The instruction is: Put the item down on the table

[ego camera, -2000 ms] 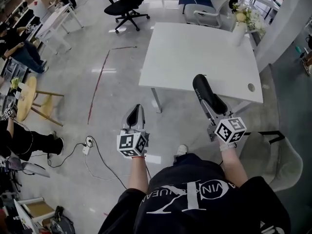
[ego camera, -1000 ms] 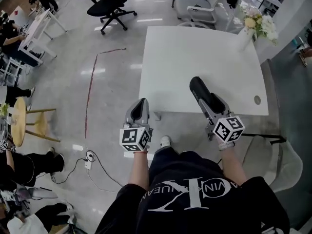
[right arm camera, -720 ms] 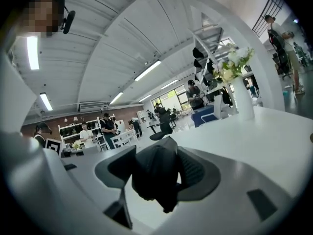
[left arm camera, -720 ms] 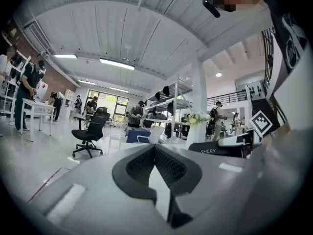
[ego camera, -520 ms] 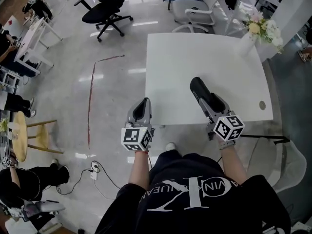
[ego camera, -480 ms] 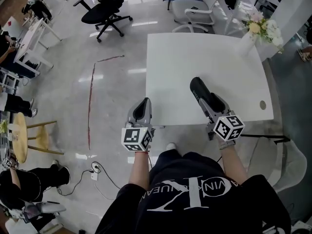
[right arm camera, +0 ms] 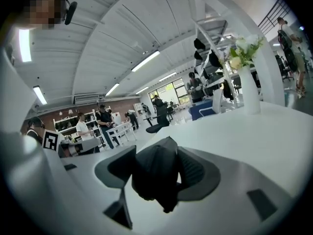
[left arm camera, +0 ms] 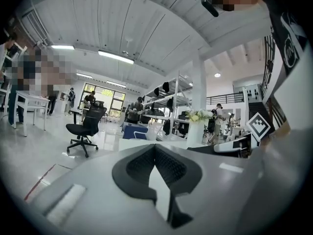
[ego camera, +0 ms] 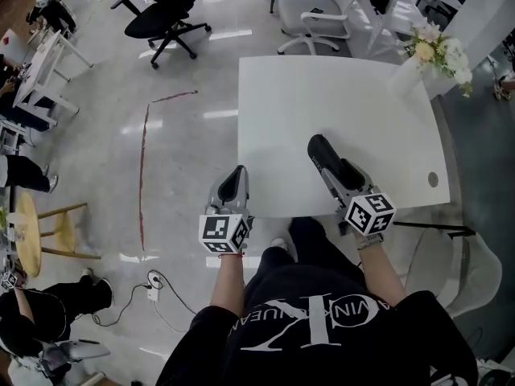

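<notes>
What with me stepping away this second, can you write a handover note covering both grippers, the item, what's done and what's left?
Left gripper: shut, empty, beside the white table's near-left corner.
Right gripper: shut on a dark item, above the table's near part.
Done: the item is at the table.
Left: lower it onto the bare top, open the jaws, withdraw. The vase of flowers at the far-right corner looks well clear.
</notes>
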The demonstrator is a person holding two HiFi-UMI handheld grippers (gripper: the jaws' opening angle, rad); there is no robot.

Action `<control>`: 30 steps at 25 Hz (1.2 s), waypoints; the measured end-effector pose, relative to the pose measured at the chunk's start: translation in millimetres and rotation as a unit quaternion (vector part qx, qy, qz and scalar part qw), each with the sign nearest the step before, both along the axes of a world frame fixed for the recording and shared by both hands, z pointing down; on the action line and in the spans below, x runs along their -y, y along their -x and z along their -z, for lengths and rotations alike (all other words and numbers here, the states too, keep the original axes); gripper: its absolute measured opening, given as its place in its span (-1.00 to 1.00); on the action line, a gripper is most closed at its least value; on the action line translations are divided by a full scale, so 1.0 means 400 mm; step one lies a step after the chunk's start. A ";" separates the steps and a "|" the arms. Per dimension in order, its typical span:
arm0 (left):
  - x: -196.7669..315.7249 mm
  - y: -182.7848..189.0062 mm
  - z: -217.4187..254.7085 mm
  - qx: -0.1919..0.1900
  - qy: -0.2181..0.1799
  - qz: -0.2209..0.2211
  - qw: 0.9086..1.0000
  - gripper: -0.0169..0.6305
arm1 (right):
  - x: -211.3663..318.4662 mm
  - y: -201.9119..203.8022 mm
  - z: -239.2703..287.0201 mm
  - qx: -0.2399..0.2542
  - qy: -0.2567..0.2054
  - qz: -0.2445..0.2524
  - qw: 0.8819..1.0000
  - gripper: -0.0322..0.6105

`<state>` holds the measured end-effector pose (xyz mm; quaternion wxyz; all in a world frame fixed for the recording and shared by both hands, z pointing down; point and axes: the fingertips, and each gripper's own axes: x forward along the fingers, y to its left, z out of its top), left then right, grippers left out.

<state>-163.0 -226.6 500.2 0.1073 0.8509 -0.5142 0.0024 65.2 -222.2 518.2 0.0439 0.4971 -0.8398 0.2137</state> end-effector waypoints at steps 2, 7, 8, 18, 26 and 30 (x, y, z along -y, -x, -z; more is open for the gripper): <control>0.021 -0.010 -0.005 0.003 0.003 0.001 1.000 -0.91 | 0.024 -0.004 -0.017 -0.003 0.008 0.005 1.000 -0.05; 0.085 -0.022 -0.008 0.005 0.010 0.019 1.000 -0.91 | 0.095 -0.004 -0.051 -0.023 0.023 0.036 0.999 -0.05; 0.098 -0.024 -0.008 0.006 0.010 0.023 1.000 -0.91 | 0.108 -0.001 -0.055 -0.026 0.024 0.043 0.998 -0.05; 0.160 -0.059 -0.032 0.012 0.022 0.036 0.999 -0.91 | 0.174 0.048 -0.118 -0.043 0.042 0.115 0.992 -0.05; 0.163 -0.020 -0.052 0.020 0.032 0.062 0.997 -0.91 | 0.185 0.102 -0.179 -0.053 0.080 0.165 0.982 -0.05; 0.160 -0.004 -0.056 0.019 0.036 0.073 0.997 -0.91 | 0.184 0.111 -0.200 -0.060 0.096 0.175 0.978 -0.05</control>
